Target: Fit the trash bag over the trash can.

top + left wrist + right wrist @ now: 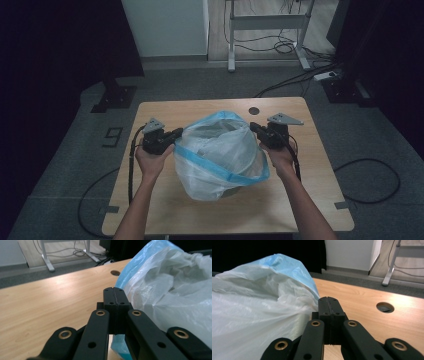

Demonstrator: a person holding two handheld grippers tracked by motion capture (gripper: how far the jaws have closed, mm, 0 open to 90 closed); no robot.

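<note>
A translucent white plastic bag [220, 150] with a light blue rim stands puffed up in the middle of the wooden table [300, 200]. My left gripper [177, 134] is at the bag's left edge and my right gripper [252, 126] at its right edge, with the bag stretched between them. In the left gripper view the jaws [115, 290] are pressed together, the blue rim [125, 277] meets their tips, and blue film shows beneath them. In the right gripper view the shut jaws [329, 300] touch the bag [257, 310] where its blue edge comes down to them.
A round cable hole [254, 110] is in the table behind the bag, near the right gripper. Bare wood lies to both sides and in front. Beyond the table are a white desk frame [265, 22], cables on the floor and dark stands.
</note>
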